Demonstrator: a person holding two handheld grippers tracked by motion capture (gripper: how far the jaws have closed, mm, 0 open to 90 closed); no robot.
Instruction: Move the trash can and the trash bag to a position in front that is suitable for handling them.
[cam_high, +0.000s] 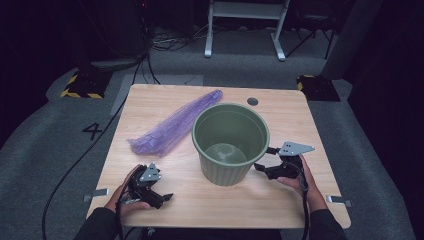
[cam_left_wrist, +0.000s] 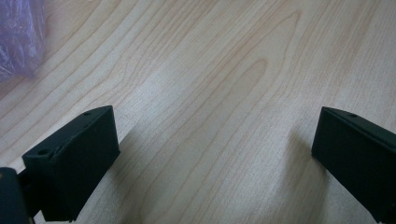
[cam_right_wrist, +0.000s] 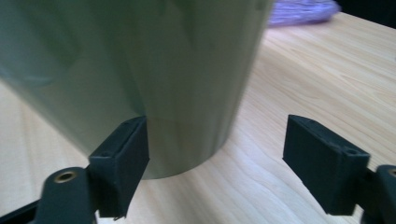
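Wooden table (cam_high: 150, 100), two hand-held grippers at the near edge. Left gripper (cam_high: 162, 197) rests low over bare wood, jaws spread wide, nothing between them. Right gripper (cam_high: 265, 158) sits just beside the green bin (cam_high: 230, 142), jaws released and wide apart, not gripping it. Bin stands upright mid-table, empty. Purple plastic bag (cam_high: 175, 122) lies bunched behind and left of the bin, toward the far edge.

green bin (cam_high: 231, 142) blocks mid-table; bare wood (cam_high: 280, 200) around it.
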